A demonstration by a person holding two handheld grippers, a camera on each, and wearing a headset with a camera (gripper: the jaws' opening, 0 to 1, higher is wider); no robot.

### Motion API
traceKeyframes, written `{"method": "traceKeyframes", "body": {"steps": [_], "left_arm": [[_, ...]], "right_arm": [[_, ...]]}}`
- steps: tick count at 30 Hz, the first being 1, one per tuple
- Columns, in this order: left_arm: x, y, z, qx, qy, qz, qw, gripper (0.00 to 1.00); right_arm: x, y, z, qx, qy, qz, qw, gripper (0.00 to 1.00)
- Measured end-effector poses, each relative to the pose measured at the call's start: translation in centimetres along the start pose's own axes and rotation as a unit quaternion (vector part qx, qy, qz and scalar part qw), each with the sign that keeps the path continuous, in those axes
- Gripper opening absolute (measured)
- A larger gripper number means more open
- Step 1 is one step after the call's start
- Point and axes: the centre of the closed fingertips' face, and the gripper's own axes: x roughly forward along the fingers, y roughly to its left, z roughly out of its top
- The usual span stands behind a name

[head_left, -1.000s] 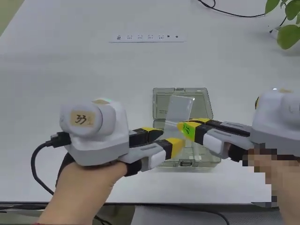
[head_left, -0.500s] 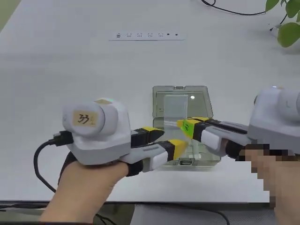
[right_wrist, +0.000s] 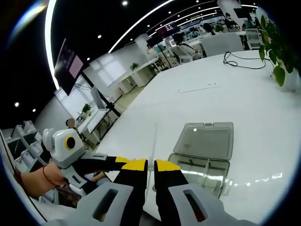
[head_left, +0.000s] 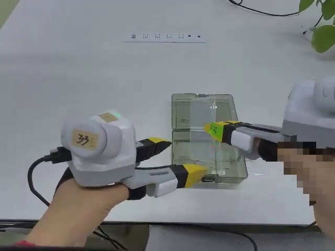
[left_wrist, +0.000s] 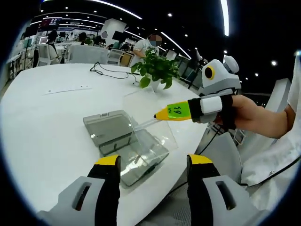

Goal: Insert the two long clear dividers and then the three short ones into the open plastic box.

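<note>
Head view: on the white worktop (head_left: 78,78) the open clear box (head_left: 180,117) sits mid-frame, its lid laid back toward the top. The right tongs (head_left: 212,128) reach in from the right, clamped on a clear divider (head_left: 203,120) held upright over the box. The left tongs (head_left: 178,157), lower left, are spread with nothing between them.

Left gripper view: its own jaws stand apart at the bottom, with the box beyond them. The right tongs enter from the right, pinching the divider above it.

Right gripper view: the jaws press together on the divider, a thin edge-on line at centre. The box lies to the right.
</note>
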Motion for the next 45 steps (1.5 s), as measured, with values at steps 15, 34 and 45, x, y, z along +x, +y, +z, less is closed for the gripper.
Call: {"method": "traceKeyframes", "body": {"steps": [15, 34, 45], "left_arm": [[-1.0, 1.8, -2.3, 0.111, 0.028, -0.019, 0.9932, 0.79], [-0.4, 2.7, -4.1, 0.173, 0.055, -0.061, 0.9816, 1.00], [-0.2, 2.9, -3.9, 0.170, 0.047, -0.074, 0.9816, 1.00]], "right_arm": [[1.6, -1.5, -0.2, 0.003, 0.058, -0.045, 0.9973, 0.06], [3.4, -4.9, -3.8, 0.107, 0.180, -0.124, 0.9698, 0.06], [4.3, -6.0, -5.8, 0.123, 0.214, -0.144, 0.9583, 0.06]]}}
